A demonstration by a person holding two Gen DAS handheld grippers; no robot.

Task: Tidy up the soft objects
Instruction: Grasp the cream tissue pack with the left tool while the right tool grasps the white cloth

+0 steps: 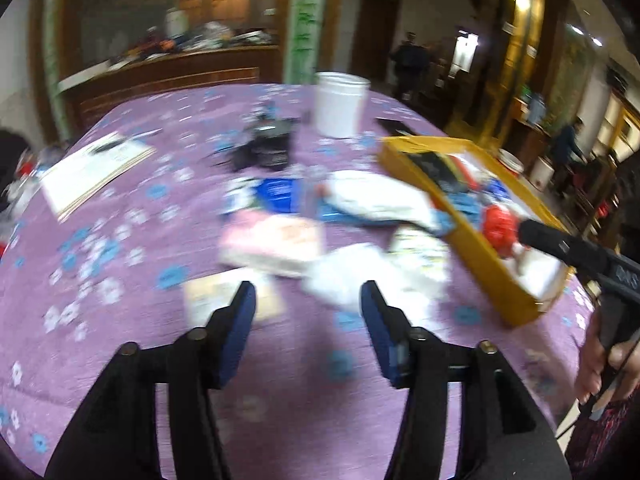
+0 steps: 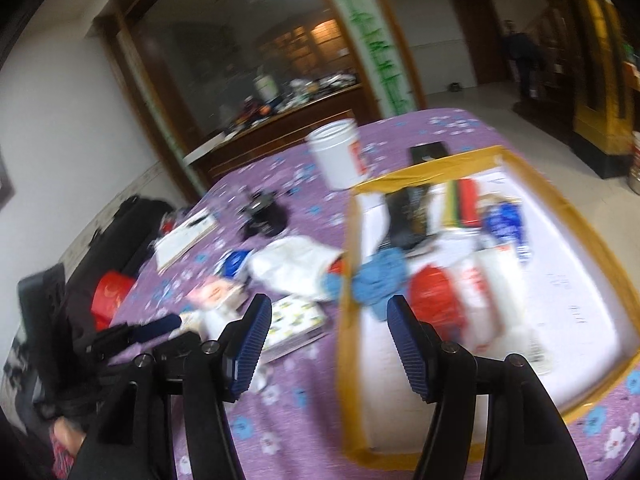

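A yellow-rimmed cardboard box [image 2: 348, 240] lies on the purple flowered tablecloth [image 1: 120, 280]. Inside it are a red bag [image 2: 436, 296], white packets and a blue pouch [image 2: 504, 220]. A blue cloth [image 2: 380, 276] hangs over its left wall. Left of the box lie a white bag [image 2: 296, 264], a pink packet [image 1: 272, 240], a crumpled white bag [image 1: 348, 276] and a patterned packet [image 2: 292, 320]. My left gripper [image 1: 308, 300] hovers open just short of the crumpled white bag, holding nothing. My right gripper [image 2: 328, 312] is open and empty above the box's left wall. Both views are motion-blurred.
A white bucket [image 1: 340, 104] stands at the table's far side, with a black object [image 1: 264, 148] to its left. A stack of papers [image 1: 92, 172] lies at the far left. Beside the table's left edge stand black bags and a red bag [image 2: 112, 292]. People stand far behind.
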